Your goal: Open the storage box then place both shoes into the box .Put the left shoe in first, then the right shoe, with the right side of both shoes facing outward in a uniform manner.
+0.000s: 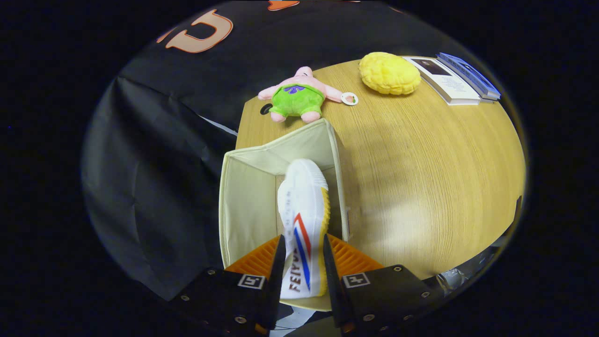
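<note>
Gripper view: tool (302,269) pinching white shoe (304,210) at heel end, toe hanging into open storage box (243,206) on table (421,187); judged light, pliable canvas, firm rubber sole.

Matt wood-grain table (421,187); cloth storage box (248,196); canvas shoe (304,206); plush toy (299,96).
</note>
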`<action>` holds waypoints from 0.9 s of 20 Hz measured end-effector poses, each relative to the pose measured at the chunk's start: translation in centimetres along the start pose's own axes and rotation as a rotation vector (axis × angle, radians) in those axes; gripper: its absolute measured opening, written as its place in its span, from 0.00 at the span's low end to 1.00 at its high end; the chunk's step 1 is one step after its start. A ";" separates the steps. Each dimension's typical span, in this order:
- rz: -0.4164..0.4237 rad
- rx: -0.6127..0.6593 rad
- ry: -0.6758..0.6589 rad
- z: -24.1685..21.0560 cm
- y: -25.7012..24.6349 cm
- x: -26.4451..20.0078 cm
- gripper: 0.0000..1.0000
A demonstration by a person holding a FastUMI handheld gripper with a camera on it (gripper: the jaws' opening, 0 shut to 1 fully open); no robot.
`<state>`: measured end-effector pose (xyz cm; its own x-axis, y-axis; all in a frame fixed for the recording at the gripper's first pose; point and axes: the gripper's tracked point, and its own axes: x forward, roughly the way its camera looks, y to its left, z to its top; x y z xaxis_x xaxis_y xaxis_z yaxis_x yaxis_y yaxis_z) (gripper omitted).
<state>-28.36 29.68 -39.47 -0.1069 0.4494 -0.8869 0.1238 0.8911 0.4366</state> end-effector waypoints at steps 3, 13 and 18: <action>0.003 -0.050 -0.072 2.4 -0.9 -2.5 0.59; 0.003 -0.172 -0.439 12.7 -6.1 -12.8 0.91; -0.048 -0.213 -0.656 17.9 -9.4 -19.7 0.96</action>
<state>-9.77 11.30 -28.82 0.5198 0.3378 -0.7847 -0.0701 0.9323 0.3549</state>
